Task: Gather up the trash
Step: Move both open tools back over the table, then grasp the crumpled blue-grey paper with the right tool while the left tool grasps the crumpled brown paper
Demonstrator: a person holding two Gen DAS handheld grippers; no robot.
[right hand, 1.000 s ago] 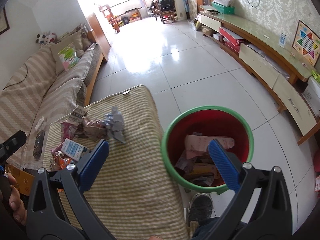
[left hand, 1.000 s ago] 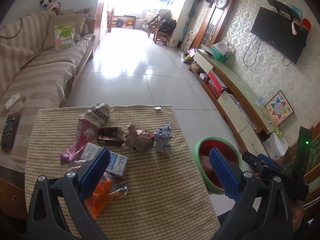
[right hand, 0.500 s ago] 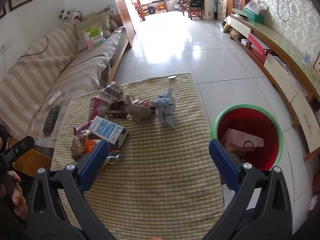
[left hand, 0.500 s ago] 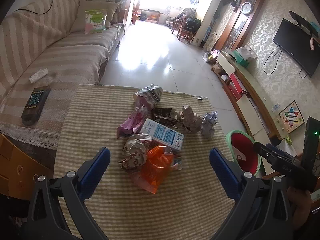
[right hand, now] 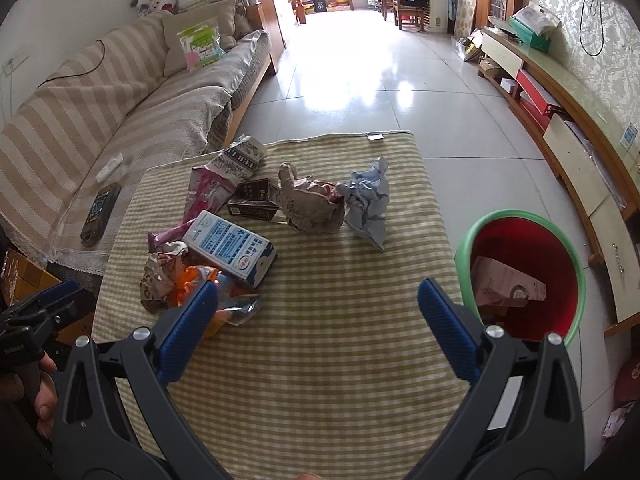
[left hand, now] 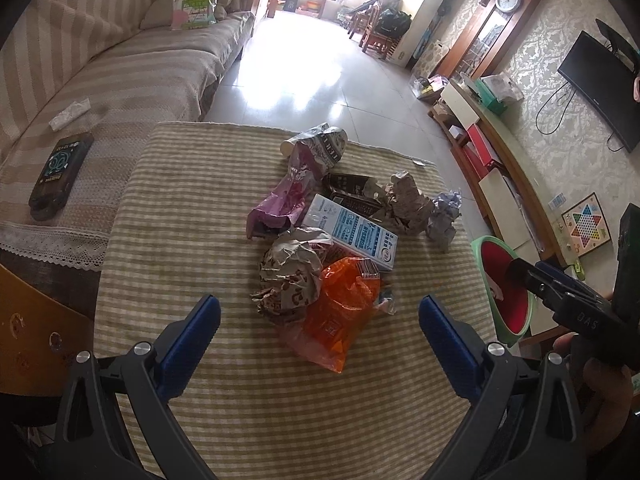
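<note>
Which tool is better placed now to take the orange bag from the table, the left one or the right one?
Probably the left. The left tool is open and the orange bag lies centred just ahead between its fingers. The right tool is open too, but there the bag sits off by its left finger.

An olive-and-cream striped cloth (left hand: 192, 208) covers the worktop. On it lie an orange bag (left hand: 340, 312), a blue-and-white carton (right hand: 230, 246) and pink wrapper (left hand: 284, 204). The bin (right hand: 464, 248) is green outside, red inside.
</note>
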